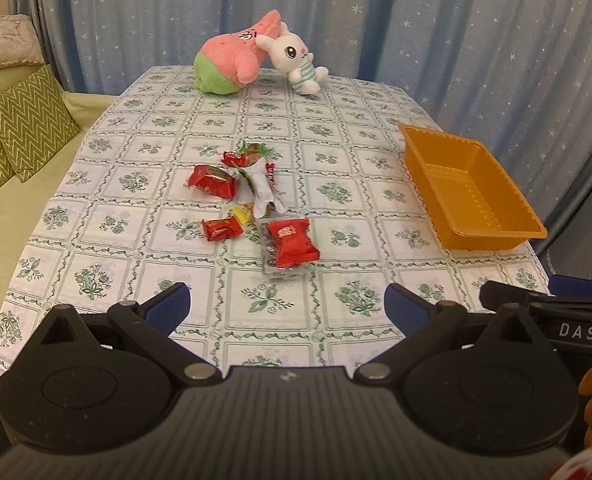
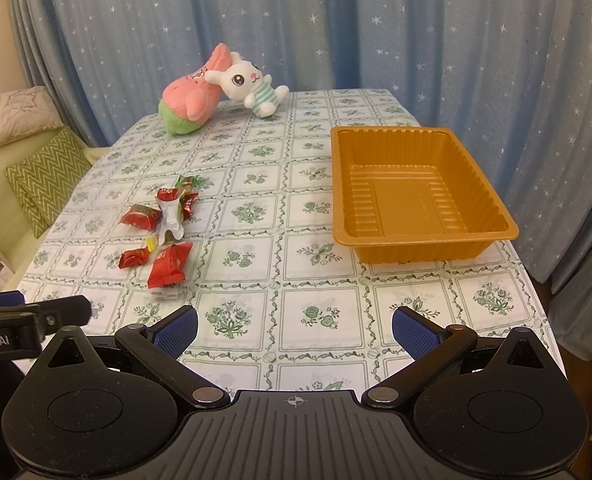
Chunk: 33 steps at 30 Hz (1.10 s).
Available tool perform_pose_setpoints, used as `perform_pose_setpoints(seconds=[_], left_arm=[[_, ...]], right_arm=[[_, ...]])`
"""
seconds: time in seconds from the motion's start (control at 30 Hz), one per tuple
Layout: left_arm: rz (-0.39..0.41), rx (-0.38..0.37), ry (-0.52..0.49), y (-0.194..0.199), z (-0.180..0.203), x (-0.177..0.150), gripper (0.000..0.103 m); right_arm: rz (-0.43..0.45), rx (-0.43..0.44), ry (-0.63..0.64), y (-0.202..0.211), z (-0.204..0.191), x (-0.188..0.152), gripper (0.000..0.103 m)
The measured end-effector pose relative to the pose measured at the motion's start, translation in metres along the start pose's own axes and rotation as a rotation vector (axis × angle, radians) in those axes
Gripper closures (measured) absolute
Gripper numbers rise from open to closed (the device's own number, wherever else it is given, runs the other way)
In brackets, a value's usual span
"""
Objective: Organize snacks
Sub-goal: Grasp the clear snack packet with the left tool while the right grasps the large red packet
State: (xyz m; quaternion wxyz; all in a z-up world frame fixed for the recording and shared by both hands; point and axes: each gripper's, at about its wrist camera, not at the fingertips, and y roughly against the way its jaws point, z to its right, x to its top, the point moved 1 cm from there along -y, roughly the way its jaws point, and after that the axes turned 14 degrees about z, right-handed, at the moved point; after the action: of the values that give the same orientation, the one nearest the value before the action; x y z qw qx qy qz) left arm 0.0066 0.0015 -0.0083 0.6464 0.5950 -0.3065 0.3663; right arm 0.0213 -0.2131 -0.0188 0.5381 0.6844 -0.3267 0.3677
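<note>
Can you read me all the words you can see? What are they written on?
"DAS" – white letters on the black right gripper, seen in the left wrist view.
"obot.AI" – white letters, cut off at the picture's edge, on the black left gripper, seen in the right wrist view.
Red snack packet: gold print, too blurred to read.
Other snack wrappers: print too small to read.
Pink plush toy: dark marks, unreadable.
</note>
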Motion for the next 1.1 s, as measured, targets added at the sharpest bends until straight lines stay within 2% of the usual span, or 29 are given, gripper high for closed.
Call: perform_pose_setpoints(seconds=[0.27,0.5,0.6,0.73,0.83,0.97,1.1], left_arm=[[-0.014,0.070,0.004,-0.024,-0.042,0.006,0.001],[-0.004,0.124,-0.031,-0.058,-0.074,0.015,0.001],[-0.017,0.119,-0.016,-0.075,-0.086,0.017,0.001],[-0.027,0.125,-0.036,-0.091,-0.097,0.019,0.001],[-0.038,0.123,-0.005,-0.102,-0.107,0.020,0.002],[-0.040,0.122,0.016,-0.111,-0.115,0.022,0.003],[-0.048,0.093,0.044,-0.116,-0.118,0.023,0.009]], right_arm=[[0.030,0.052,-0.023,-0.027,-0.013,0.002,0.001],[0.037,0.128,0.003,-0.066,-0.047,0.003,0.001],[0.017,0.161,0.013,-0.088,-0.064,0.002,0.014],[-0.016,0.194,0.029,-0.117,-0.083,-0.004,0.023],[-0.042,0.215,0.038,-0.138,-0.094,-0.007,0.033],[-0.062,0.227,0.050,-0.164,-0.107,-0.012,0.041],[-0.097,0.231,0.068,-0.184,-0.115,-0.018,0.053]])
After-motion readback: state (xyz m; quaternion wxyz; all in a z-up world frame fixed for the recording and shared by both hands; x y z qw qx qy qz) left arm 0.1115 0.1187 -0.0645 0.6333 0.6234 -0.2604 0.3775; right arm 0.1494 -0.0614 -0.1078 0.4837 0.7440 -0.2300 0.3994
